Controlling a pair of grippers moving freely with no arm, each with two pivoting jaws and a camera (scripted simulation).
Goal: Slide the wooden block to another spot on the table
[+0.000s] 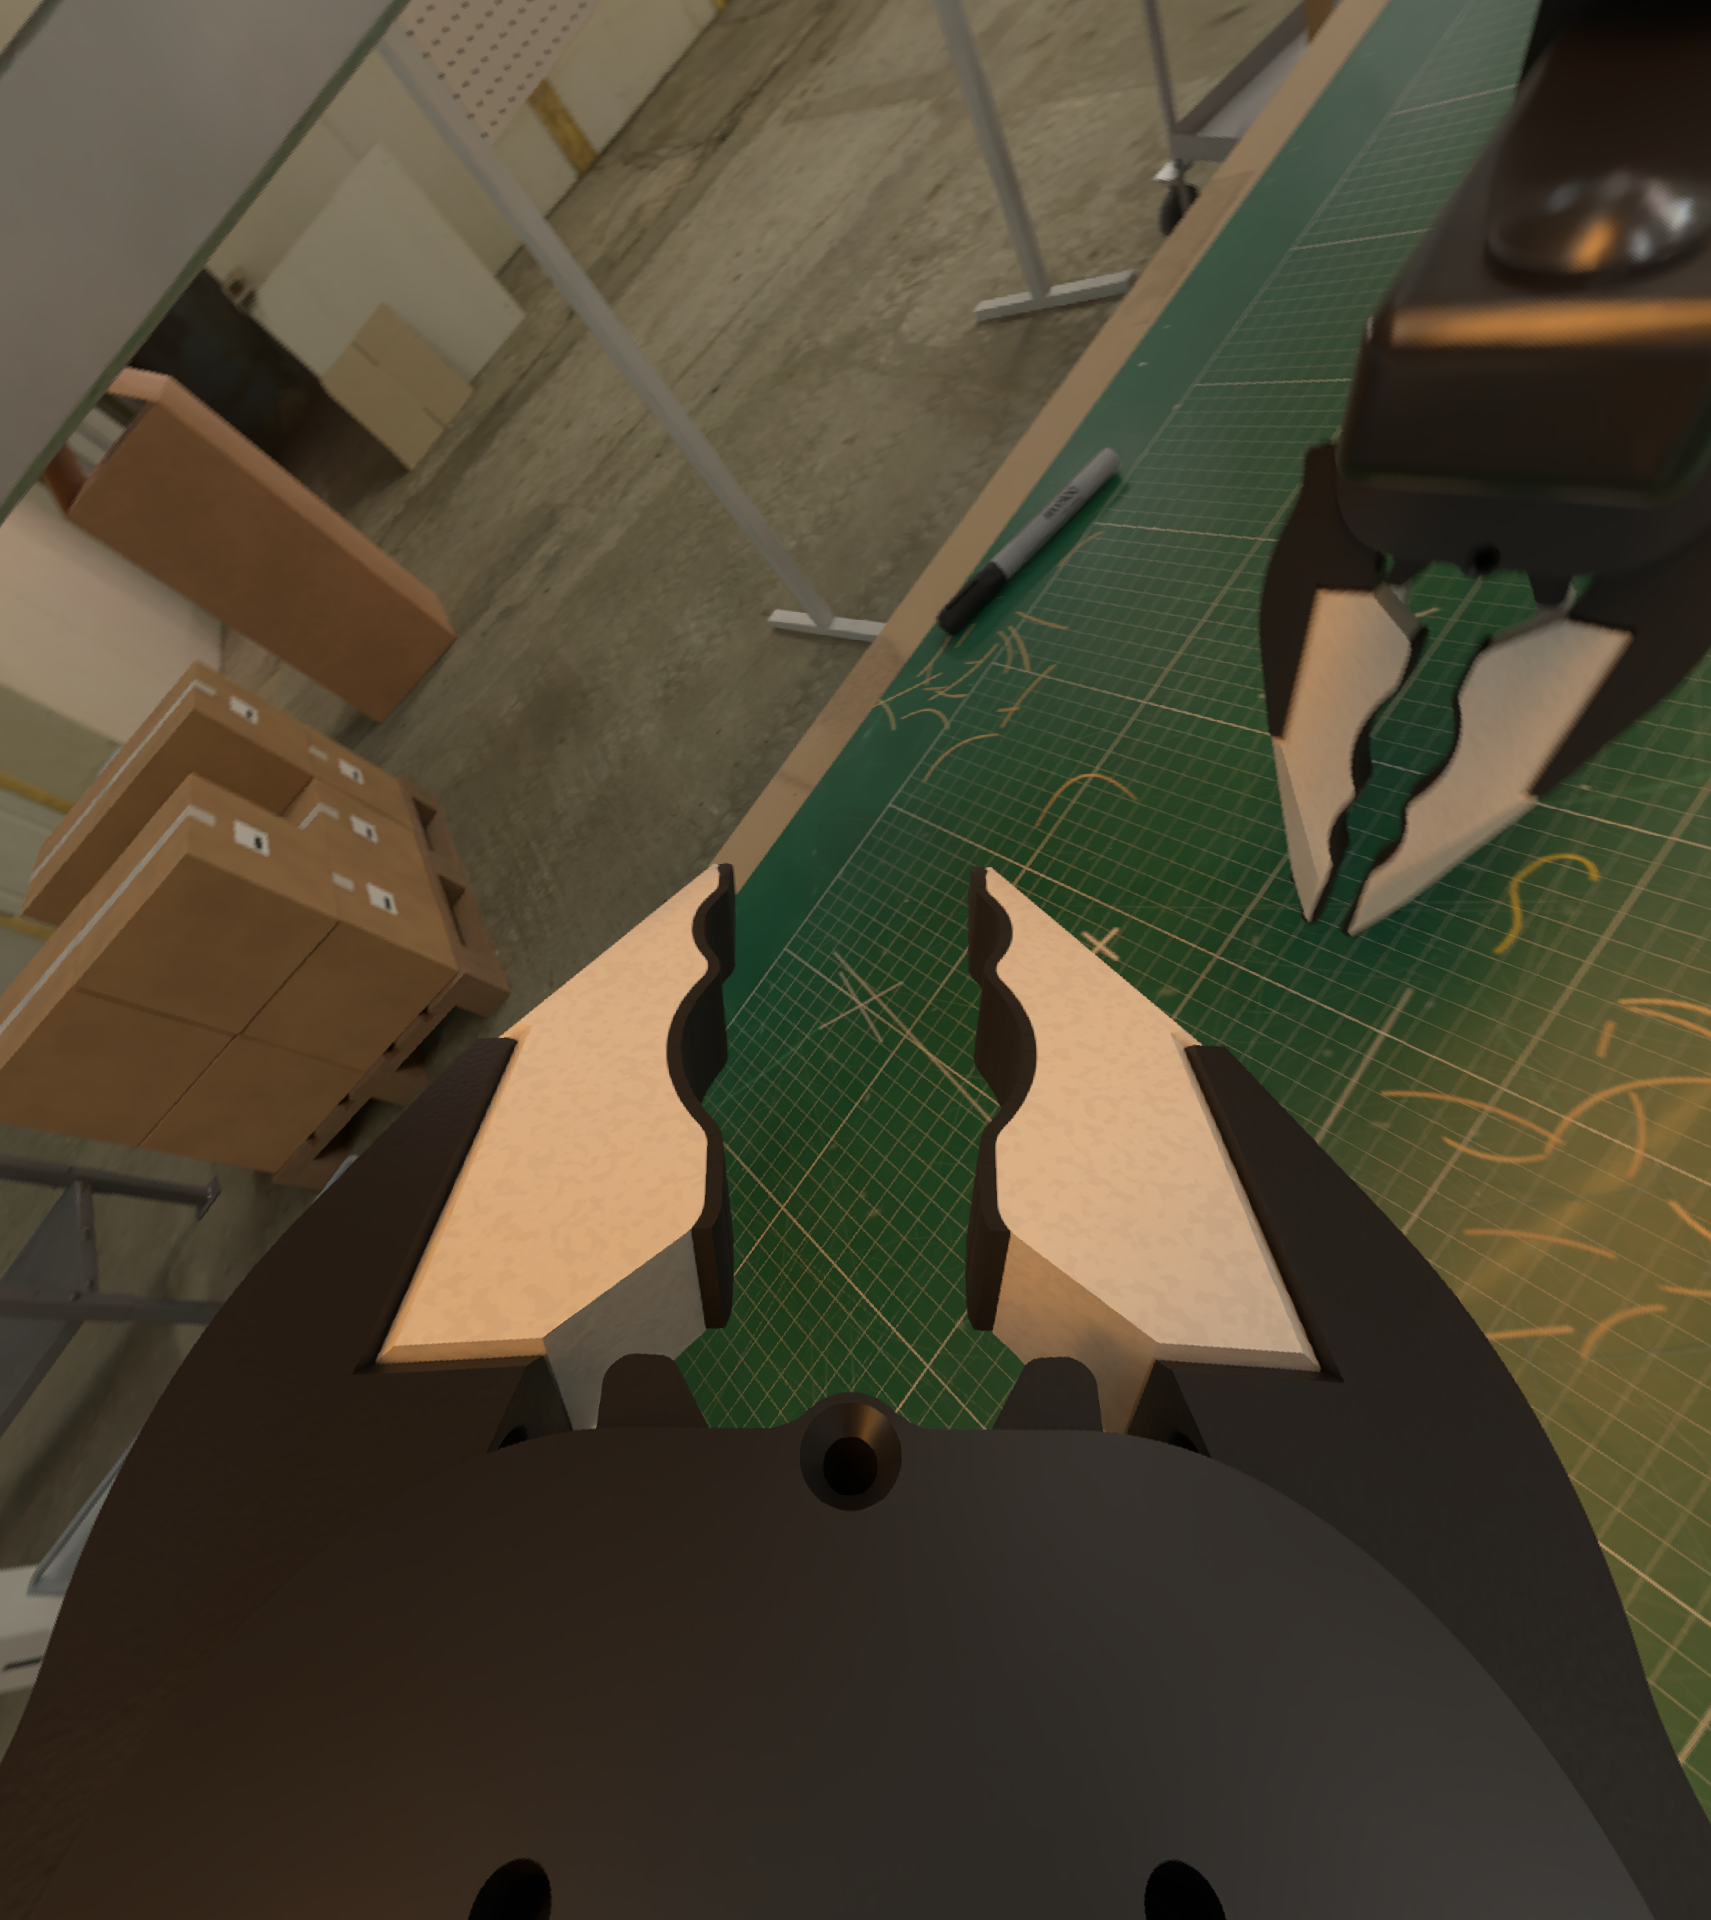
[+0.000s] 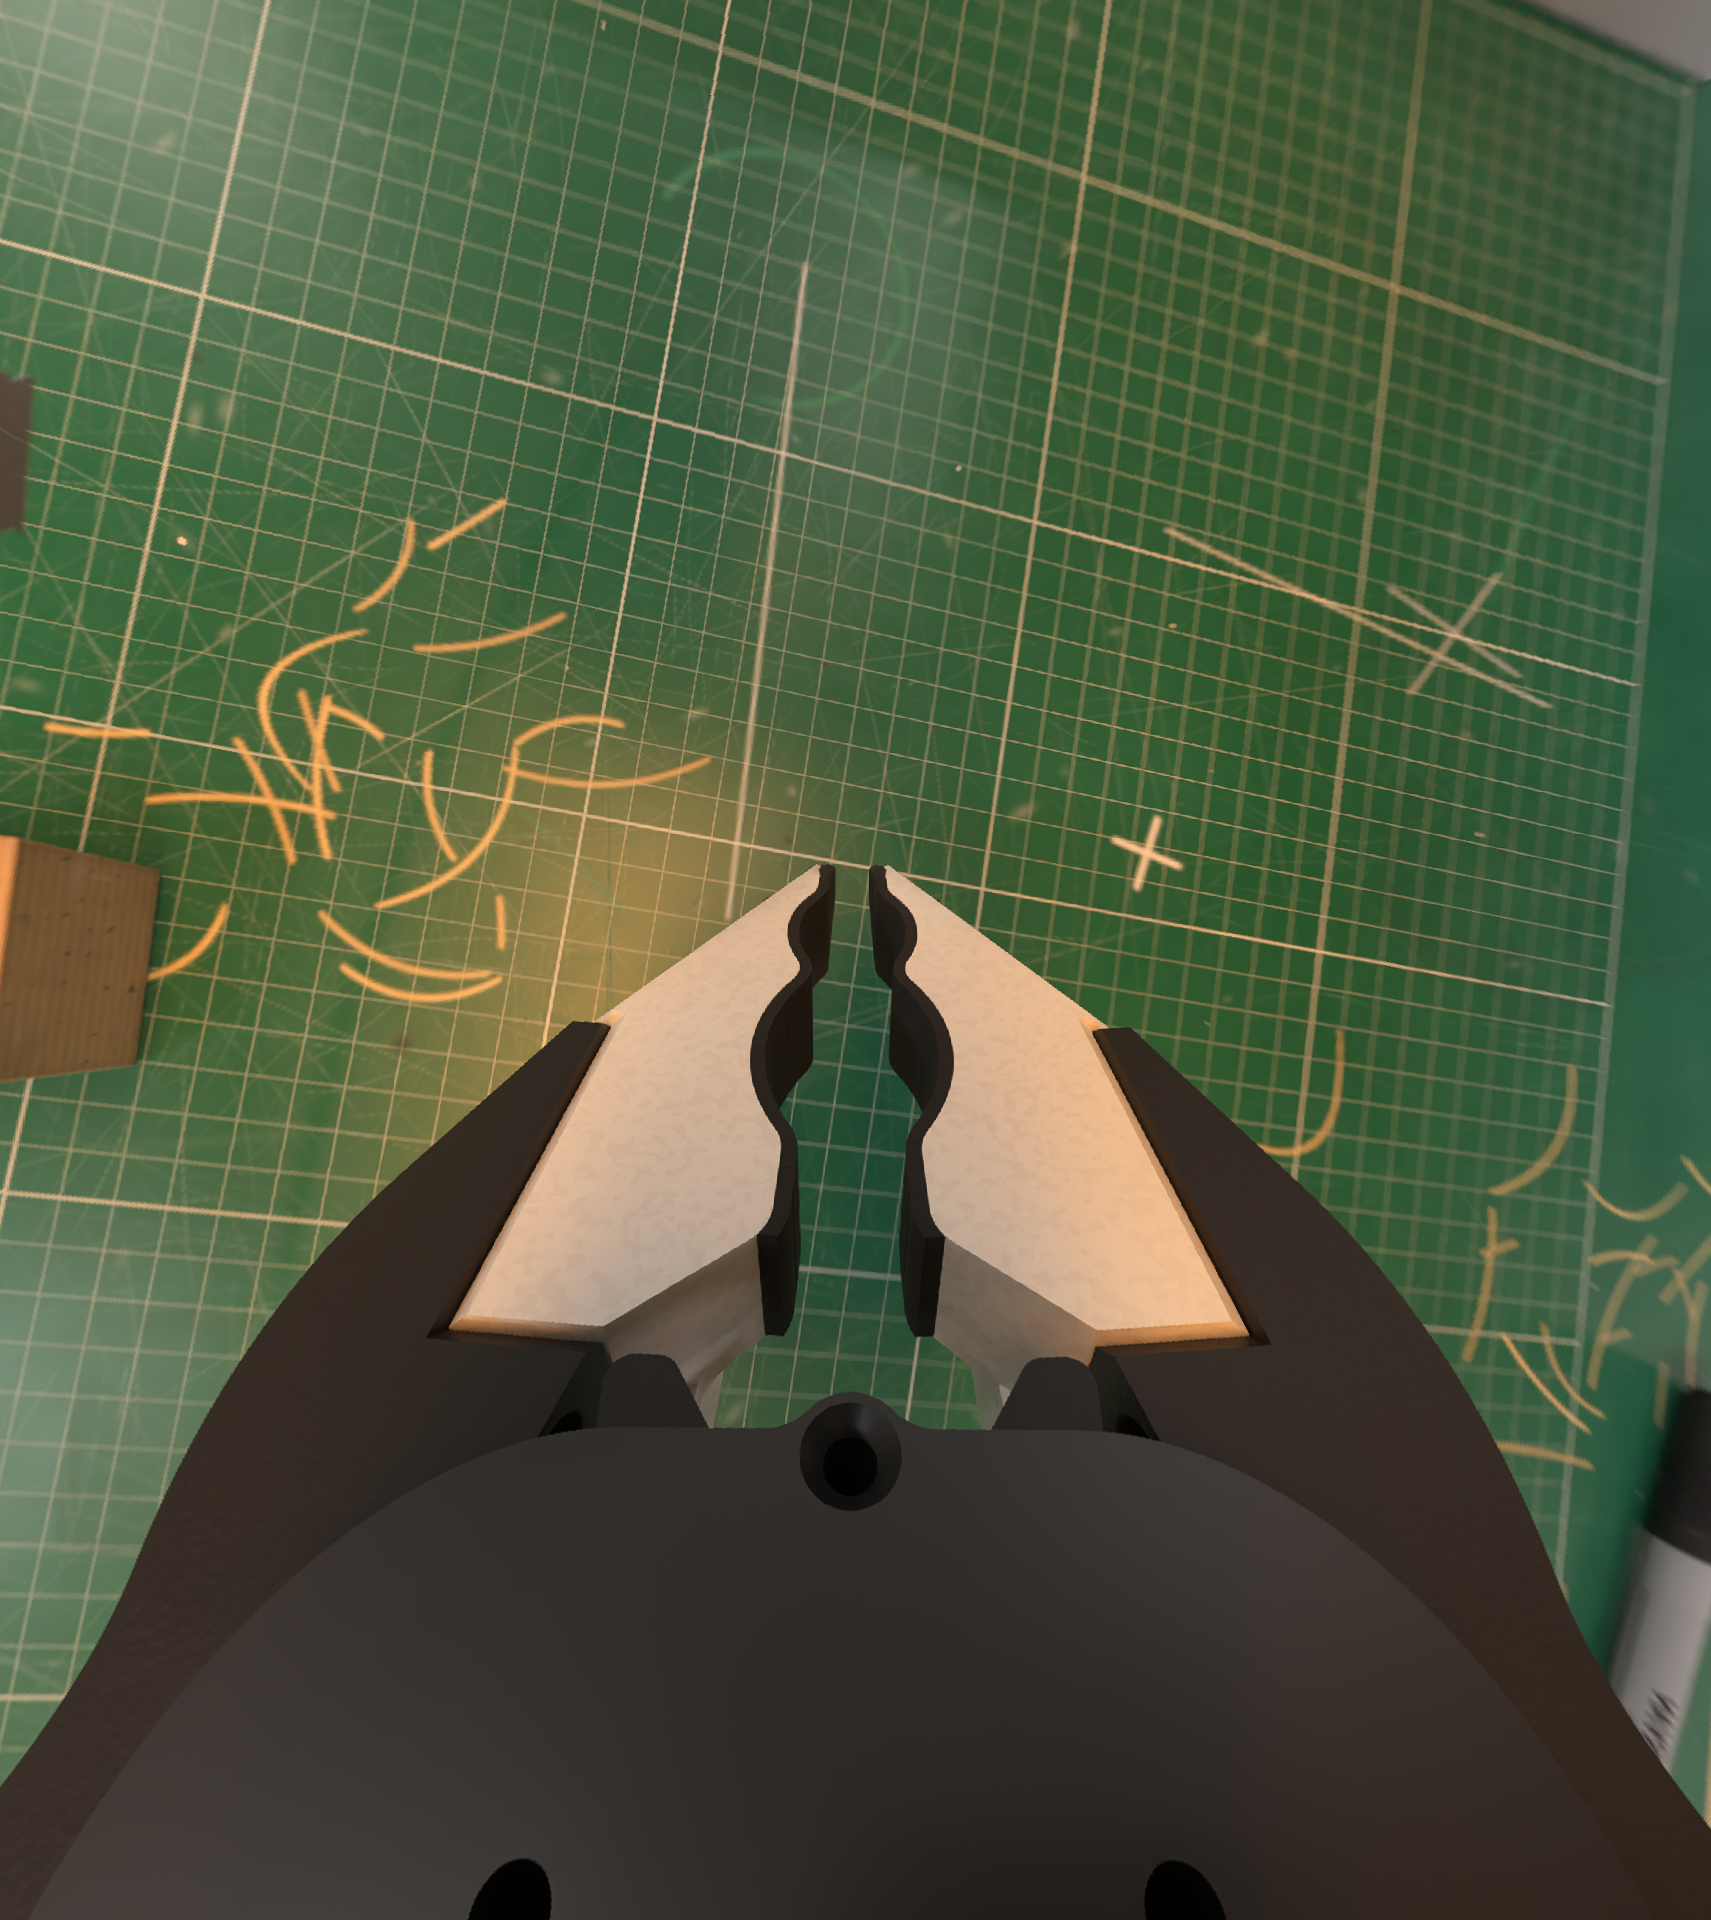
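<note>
One wooden block (image 2: 15, 956) sits untouched on the green surface (image 2: 1038, 416), well left of the right hand-held gripper (image 2: 851, 883), whose jaws are nearly together and hold nothing. The left hand-held gripper (image 1: 849, 888) hovers near the surface edge, jaws apart and empty. Judged from this, the approach is in hand; next, the right one should swing left to meet the block's side.

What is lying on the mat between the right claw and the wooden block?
In the right wrist view, only bare green gridded cutting mat with orange scribbles separates the right claw from the light wooden block; no object lies there.
</note>
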